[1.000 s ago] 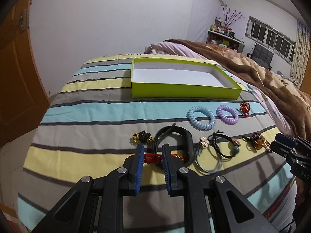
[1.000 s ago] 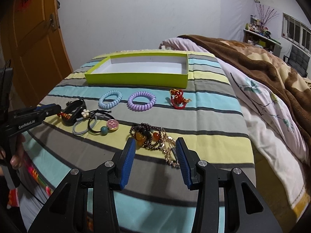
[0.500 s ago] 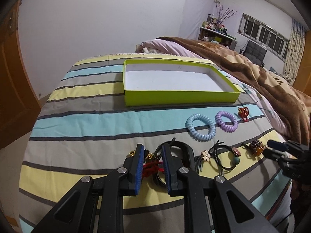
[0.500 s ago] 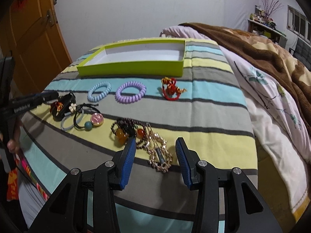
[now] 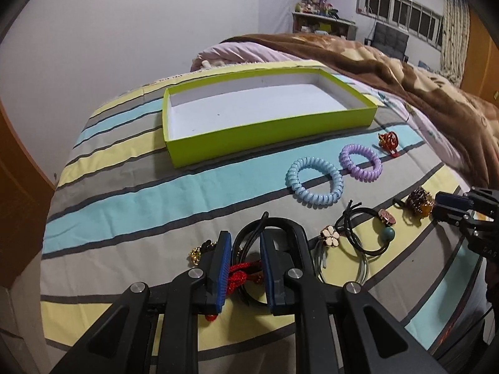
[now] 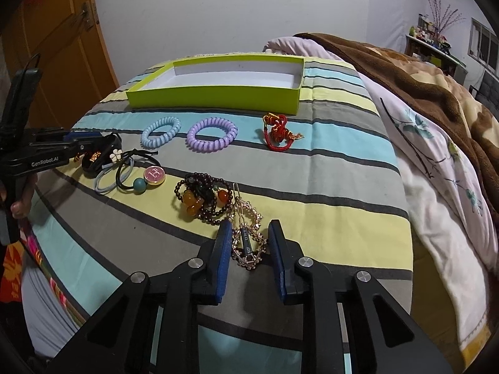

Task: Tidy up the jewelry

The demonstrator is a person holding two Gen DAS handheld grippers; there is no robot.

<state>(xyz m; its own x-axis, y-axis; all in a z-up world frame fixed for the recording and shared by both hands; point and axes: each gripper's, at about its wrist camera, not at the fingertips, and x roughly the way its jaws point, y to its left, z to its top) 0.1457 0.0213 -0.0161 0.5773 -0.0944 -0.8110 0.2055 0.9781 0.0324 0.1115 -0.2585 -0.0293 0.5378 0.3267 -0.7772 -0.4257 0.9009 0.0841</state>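
Note:
An empty lime-green tray (image 5: 268, 134) (image 6: 215, 96) lies at the far end of the striped bedspread. My left gripper (image 5: 245, 244) is open, its jaws astride a red cord bracelet (image 5: 241, 275) and a black band (image 5: 280, 227). My right gripper (image 6: 250, 233) is open, its jaws astride a gold chain with a hair clip (image 6: 248, 240), without touching it. Next to it lies a dark bead bracelet (image 6: 202, 198). Blue (image 6: 161, 131) and purple (image 6: 212, 132) coil ties, a red knot charm (image 6: 278, 131) and hair ties (image 6: 134, 173) lie between.
A brown blanket (image 6: 421, 71) and floral sheet (image 6: 436, 155) cover the bed's right side. An orange door (image 6: 59, 40) stands left. The bed's near edge drops off just below both grippers.
Both grippers have moved forward and down toward the bed. The left jaws now straddle the red cord, the right jaws now straddle the gold chain. Neither has closed.

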